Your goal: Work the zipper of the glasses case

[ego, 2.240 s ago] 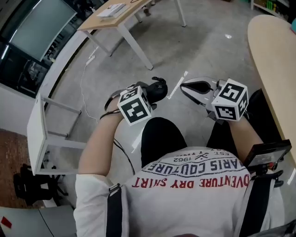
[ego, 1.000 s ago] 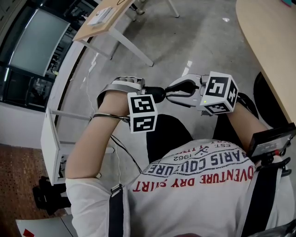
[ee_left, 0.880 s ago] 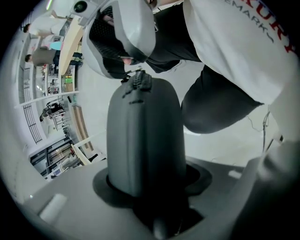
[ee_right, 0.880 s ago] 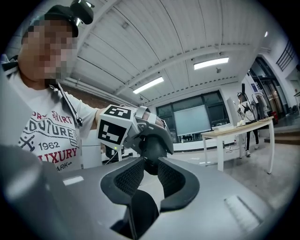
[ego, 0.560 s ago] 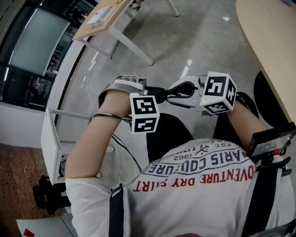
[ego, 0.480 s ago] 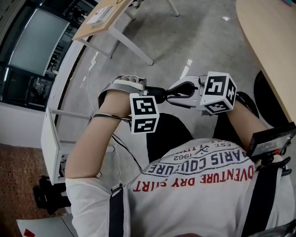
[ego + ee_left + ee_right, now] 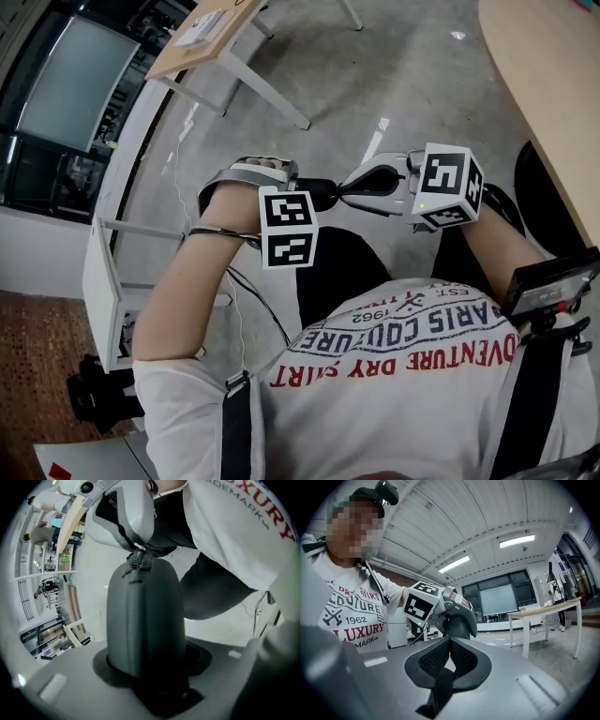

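As a person in a white printed T-shirt (image 7: 394, 384) holds both tools out over a grey polished floor (image 7: 394, 66), the left claw (image 7: 286, 183) is clenched around the near end of a dark grey, rounded hard-shell glasses case (image 7: 143, 620). The case stands straight out from between its jaws. At the tip of the case farthest from that claw, the small dark zipper pull (image 7: 137, 564) is pinched by the white-bodied right claw (image 7: 449, 640), whose black mesh pads (image 7: 432, 659) press together. The two claws face each other tip to tip, with the case bridging them. Well beyond both claws stands a light wooden table on white legs (image 7: 211, 37).
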The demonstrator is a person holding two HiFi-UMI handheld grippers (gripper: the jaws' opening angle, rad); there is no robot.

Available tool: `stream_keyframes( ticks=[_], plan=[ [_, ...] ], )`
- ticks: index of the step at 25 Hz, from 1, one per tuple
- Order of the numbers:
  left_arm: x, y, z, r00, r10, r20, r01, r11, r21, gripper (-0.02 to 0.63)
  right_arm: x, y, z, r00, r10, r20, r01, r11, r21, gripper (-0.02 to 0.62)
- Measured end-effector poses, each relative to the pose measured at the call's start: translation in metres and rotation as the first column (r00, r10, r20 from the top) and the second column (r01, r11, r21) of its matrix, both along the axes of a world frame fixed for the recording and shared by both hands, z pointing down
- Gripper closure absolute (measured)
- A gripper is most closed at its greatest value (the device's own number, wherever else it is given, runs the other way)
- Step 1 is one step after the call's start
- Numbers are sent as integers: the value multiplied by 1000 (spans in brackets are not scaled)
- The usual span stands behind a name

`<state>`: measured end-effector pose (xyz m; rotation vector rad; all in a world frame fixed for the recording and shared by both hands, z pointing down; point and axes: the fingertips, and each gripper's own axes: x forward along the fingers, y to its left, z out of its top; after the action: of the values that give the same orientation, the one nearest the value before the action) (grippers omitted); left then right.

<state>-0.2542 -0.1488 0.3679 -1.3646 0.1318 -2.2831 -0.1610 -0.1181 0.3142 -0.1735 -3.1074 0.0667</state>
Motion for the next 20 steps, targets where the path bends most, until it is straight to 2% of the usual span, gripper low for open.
stream_keyframes(
  ticks=[4, 6, 8, 10, 14, 17, 20],
  plan=[
    [3, 18, 9, 992, -95, -85, 84, 988, -128, 359, 1, 5, -3, 1000, -4, -29, 8, 991, 131, 591],
    [8, 31, 12, 978, -159, -134, 126, 967, -223, 359, 3, 9, -7, 999, -21, -39, 28, 982, 187, 592],
    [14, 45, 14, 958, -226, -178, 161, 934, -319, 359, 6, 12, -10, 998, -47, -48, 57, 973, 224, 594],
    [19, 59, 15, 931, -304, -202, 201, 889, -412, 359, 8, 15, -13, 996, -68, -53, 79, 966, 247, 595],
    [22, 85, 18, 866, -459, -199, 271, 764, -585, 359, 9, 19, -13, 995, -77, -70, 95, 946, 310, 595],
    [28, 96, 18, 822, -530, -207, 275, 688, -671, 359, 10, 21, -13, 994, -80, -68, 99, 938, 334, 597],
    [40, 106, 14, 766, -603, -223, 255, 603, -756, 359, 13, 20, -16, 995, -84, -59, 100, 933, 347, 597]
  ],
)
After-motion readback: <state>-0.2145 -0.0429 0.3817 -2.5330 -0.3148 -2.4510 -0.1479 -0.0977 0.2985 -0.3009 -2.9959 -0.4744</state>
